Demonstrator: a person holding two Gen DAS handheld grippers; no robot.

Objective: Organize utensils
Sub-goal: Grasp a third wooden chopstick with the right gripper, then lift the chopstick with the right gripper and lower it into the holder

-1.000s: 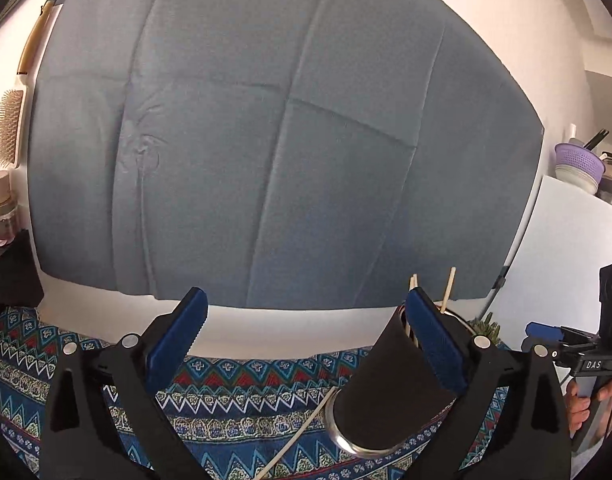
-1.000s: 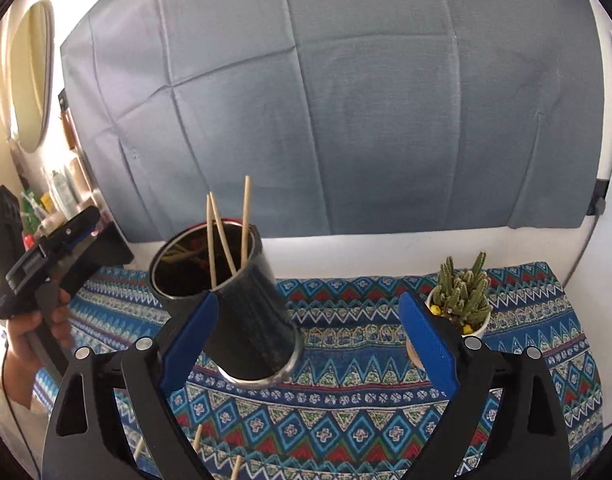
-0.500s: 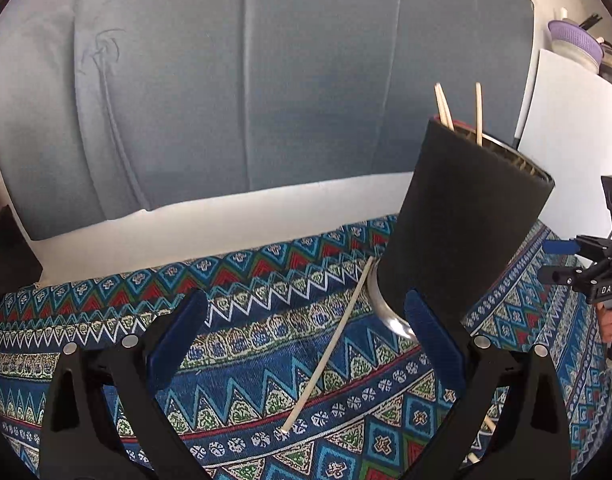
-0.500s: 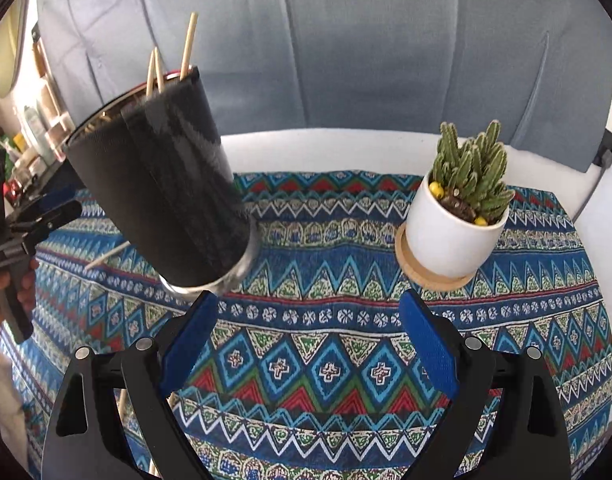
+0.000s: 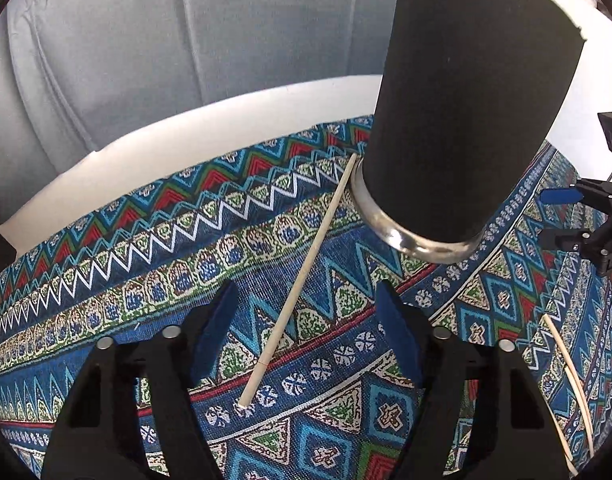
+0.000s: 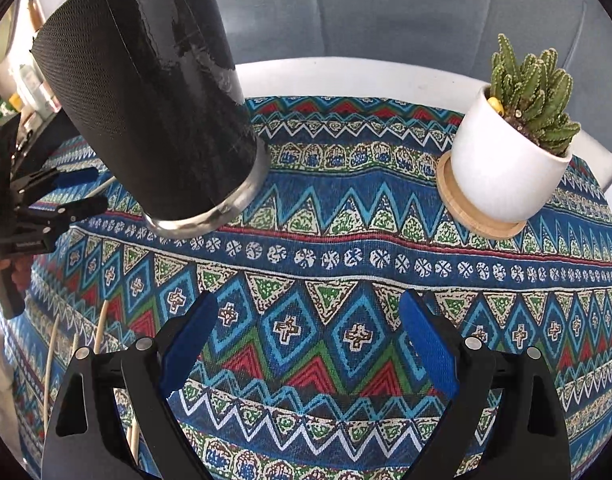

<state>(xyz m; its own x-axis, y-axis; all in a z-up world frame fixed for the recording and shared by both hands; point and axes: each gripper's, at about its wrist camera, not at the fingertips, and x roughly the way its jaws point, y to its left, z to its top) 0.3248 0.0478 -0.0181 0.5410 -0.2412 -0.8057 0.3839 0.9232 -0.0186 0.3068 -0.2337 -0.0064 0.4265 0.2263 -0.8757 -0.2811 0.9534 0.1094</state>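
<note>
Closing my left gripper [image 5: 306, 334] around one loose chopstick [image 5: 301, 280] lying against the black holder [image 5: 466, 112], pads not yet touching. My right gripper [image 6: 308, 344] hangs wide and empty. More chopsticks [image 6: 51, 364] remain on the patterned cloth [image 6: 346, 280].

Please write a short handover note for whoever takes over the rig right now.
Left gripper: closing around a loose chopstick on the patterned cloth, pads not yet on it.
Right gripper: open, empty, over bare cloth.
Black cup stands on the cloth.
Done: cannot tell; the cup's inside is out of view.
Left: that stick, plus more chopsticks lying beside the right gripper.
</note>
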